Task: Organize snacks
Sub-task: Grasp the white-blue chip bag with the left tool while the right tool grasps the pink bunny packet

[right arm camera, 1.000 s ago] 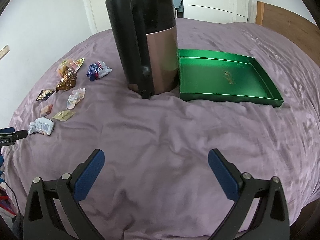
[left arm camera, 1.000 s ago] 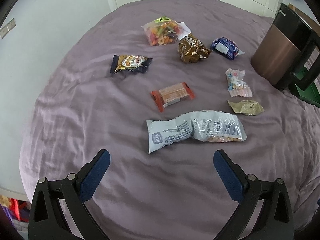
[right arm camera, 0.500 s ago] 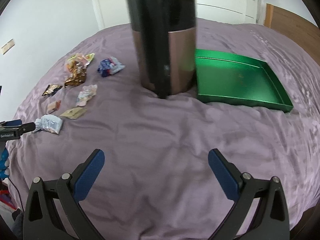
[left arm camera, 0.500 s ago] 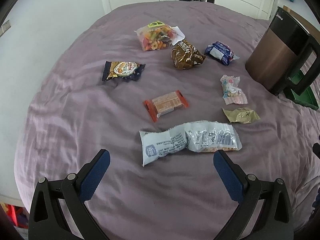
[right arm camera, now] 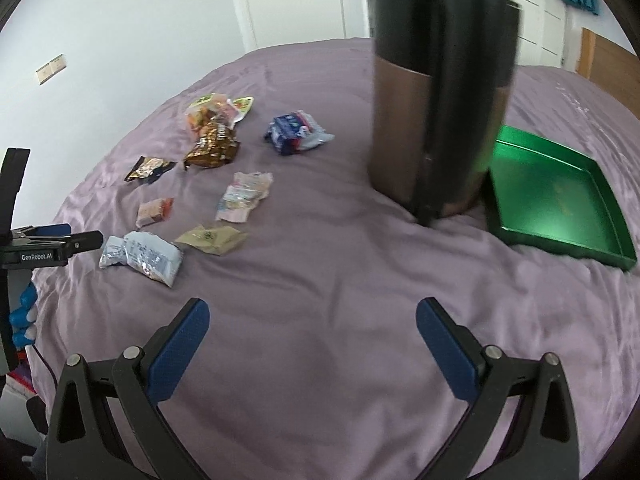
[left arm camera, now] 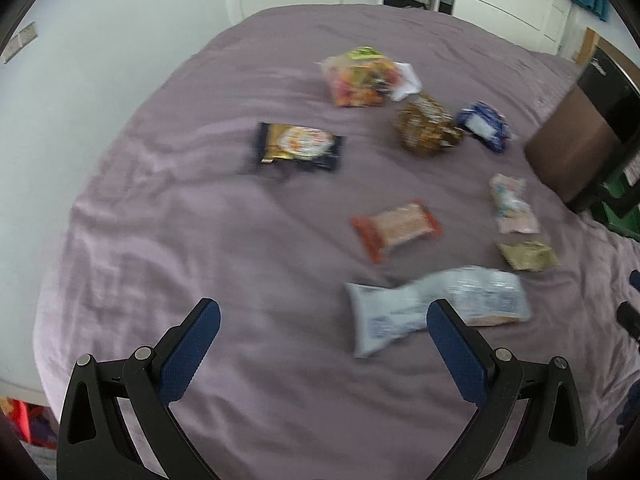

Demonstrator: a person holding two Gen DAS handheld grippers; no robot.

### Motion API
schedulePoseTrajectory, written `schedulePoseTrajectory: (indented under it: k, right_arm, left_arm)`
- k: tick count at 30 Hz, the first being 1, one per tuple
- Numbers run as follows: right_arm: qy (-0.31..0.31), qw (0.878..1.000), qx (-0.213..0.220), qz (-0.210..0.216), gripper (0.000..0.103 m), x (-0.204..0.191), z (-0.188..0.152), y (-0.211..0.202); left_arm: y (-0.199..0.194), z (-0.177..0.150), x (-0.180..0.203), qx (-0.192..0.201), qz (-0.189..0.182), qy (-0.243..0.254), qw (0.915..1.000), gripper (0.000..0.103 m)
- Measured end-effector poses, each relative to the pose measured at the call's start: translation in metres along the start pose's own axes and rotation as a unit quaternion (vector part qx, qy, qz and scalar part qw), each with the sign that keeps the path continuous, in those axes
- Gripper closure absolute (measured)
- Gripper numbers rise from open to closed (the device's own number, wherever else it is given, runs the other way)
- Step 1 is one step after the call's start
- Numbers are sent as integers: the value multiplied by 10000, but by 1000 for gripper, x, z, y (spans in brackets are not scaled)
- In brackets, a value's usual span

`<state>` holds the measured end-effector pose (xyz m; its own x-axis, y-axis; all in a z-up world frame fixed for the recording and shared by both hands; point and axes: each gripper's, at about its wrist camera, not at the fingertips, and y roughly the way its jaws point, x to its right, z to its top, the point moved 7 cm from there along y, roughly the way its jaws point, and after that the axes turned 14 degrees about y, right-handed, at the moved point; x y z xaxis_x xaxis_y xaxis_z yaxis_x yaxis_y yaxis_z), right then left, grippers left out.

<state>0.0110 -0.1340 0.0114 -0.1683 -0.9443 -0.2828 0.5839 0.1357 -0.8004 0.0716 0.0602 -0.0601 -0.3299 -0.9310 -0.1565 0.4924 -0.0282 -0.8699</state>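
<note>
With both the left gripper (left arm camera: 323, 322) and right gripper (right arm camera: 313, 322) spread wide and empty, we judge the sorting unbegun: the snack packets (right arm camera: 192, 184) lie scattered at centre left of the purple bedspread (right arm camera: 320, 300), the green tray (right arm camera: 560, 196) at right bare.

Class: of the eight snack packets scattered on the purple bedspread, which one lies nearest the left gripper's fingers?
The long pale-blue and silver foil packet. It lies just ahead of the open left gripper, beside its right finger; the orange-ended wafer packet and the rest lie farther off.

White walls (right arm camera: 120, 20) and door (right arm camera: 292, 0) surround a purple-covered bed (right arm camera: 320, 280).
</note>
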Motion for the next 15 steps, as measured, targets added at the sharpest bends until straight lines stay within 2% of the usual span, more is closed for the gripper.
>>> schedulePoseTrajectory:
  k: [4,8,12,15]
  right_arm:
    - [-102,9998,-27,156,0,-16,7,15]
    - [-123,9995,-38,280,0,-31,16,30]
    - [-179,9992,-45,342,0,-46,28,45]
    - [-216,9991,-20,367,0,-54,35,54]
  left_arm:
    - [0,-3,-12,15,27,111,9999,1]
    - [-3,3,3,175,-260,399,9987,1]
    - [1,15,45,290,-623,1129,9912,1]
    - [9,20,73,277,-896,1673,9814,1]
